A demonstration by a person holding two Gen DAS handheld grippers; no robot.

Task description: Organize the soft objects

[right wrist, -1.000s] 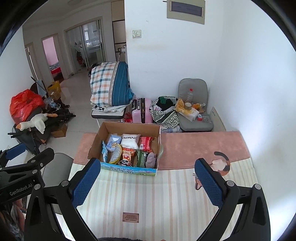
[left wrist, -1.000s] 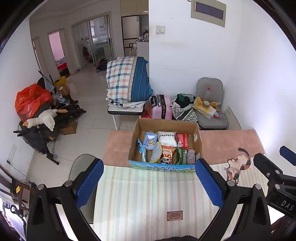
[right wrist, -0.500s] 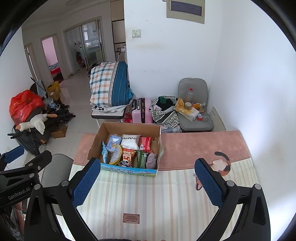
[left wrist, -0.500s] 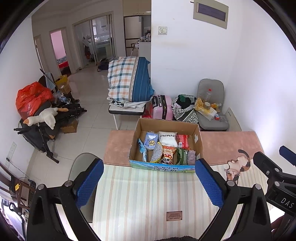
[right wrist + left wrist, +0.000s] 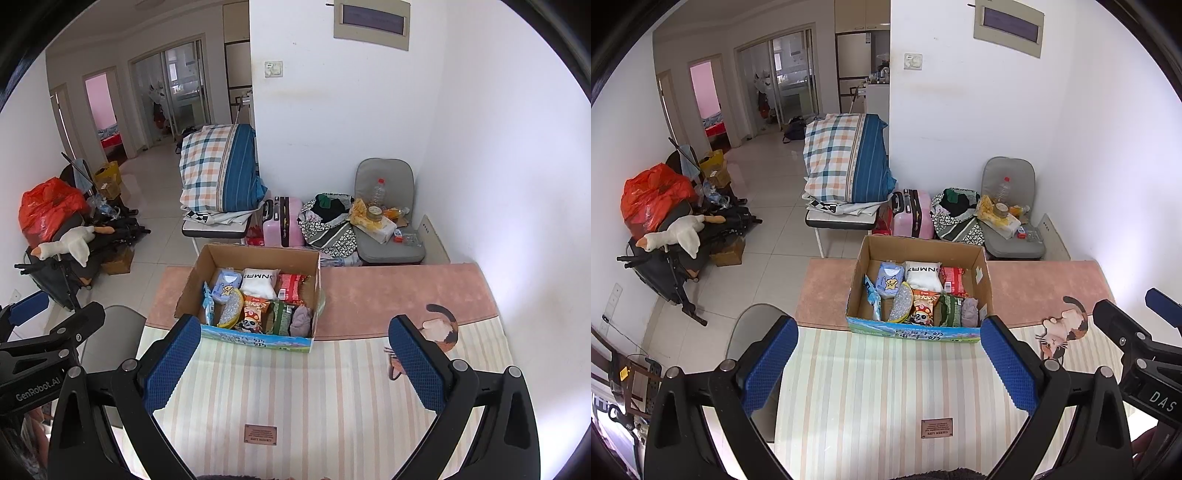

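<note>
Left wrist view: left claw (image 5: pixel 888 363) spread wide, grasping nothing, above the striped mat (image 5: pixel 871 387) on the table (image 5: pixel 1045 288). Right claw (image 5: pixel 295 363) likewise released and empty. Cardboard box (image 5: pixel 919 254) sits at the mat's far edge, packed with soft packets (image 5: pixel 921 277) and a cloth (image 5: pixel 969 312).

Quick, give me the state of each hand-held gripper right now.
Left hand-held gripper: open, holding nothing, above the striped mat.
Right hand-held gripper: open, holding nothing, short of the box.
</note>
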